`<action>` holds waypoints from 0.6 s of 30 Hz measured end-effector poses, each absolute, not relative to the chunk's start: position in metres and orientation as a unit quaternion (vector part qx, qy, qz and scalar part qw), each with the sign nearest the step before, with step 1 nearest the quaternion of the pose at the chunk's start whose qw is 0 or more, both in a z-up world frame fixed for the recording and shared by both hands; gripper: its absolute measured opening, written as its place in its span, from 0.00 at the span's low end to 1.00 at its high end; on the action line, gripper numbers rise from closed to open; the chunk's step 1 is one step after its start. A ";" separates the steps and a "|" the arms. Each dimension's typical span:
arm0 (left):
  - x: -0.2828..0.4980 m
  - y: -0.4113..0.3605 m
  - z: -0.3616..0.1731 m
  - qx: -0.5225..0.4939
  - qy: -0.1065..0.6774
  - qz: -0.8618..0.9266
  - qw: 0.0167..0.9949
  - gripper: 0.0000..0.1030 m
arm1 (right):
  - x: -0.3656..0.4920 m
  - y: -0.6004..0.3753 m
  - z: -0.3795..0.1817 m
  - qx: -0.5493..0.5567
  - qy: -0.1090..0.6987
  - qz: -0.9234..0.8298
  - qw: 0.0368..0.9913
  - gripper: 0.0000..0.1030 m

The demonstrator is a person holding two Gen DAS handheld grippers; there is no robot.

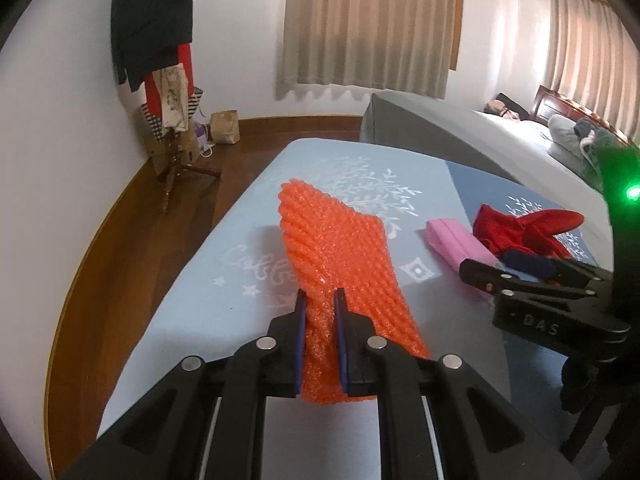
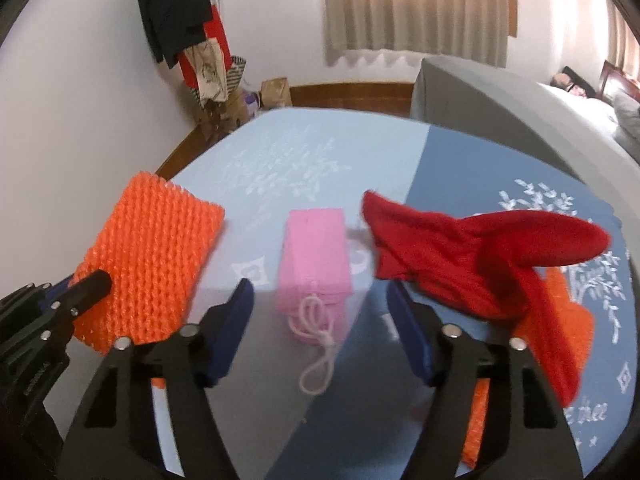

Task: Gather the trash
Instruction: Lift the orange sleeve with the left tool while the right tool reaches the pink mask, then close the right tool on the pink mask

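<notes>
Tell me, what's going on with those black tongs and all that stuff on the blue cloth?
A person is tidying up trash with a pair of tongs in each hand. The left tongs are shut on an orange foam net and hold it above the blue cloth. The right tongs are open and empty, pointing at a pink sponge with a white string loop. A red cloth lies just right of the sponge, with another orange net partly under it.

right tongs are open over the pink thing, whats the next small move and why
Probably lower the right tongs forward and down so the fingers straddle the pink sponge, then close. They stand open and empty, the sponge sits centred just ahead on the blue cloth, apart from the red garment. The left tongs already grip the orange foam net.
</notes>
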State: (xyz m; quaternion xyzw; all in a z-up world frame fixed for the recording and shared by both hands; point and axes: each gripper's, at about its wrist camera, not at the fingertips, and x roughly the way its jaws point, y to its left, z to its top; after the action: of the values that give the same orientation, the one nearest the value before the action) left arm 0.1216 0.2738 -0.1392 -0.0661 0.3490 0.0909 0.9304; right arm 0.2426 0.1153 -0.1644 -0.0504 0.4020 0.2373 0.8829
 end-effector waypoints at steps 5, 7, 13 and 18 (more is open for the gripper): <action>0.123 0.278 -0.143 -0.073 0.351 0.092 0.929 0.12 | 0.250 0.125 -0.170 -0.055 0.421 0.251 0.870 0.33; 0.123 0.279 -0.143 -0.073 0.351 0.092 0.929 0.13 | 0.250 0.127 -0.170 -0.055 0.422 0.259 0.867 0.23; 0.123 0.278 -0.142 -0.072 0.348 0.092 0.930 0.12 | 0.240 0.121 -0.161 -0.050 0.413 0.272 0.868 0.15; 0.120 0.273 -0.137 -0.072 0.343 0.089 0.932 0.13 | 0.229 0.107 -0.145 -0.039 0.398 0.272 0.875 0.15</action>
State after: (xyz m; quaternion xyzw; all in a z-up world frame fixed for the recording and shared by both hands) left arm 0.1200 0.2734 -0.1370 -0.0724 0.3430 0.0891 0.9323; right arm 0.2291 0.1074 -0.1446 -0.0391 0.3981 0.2719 0.8752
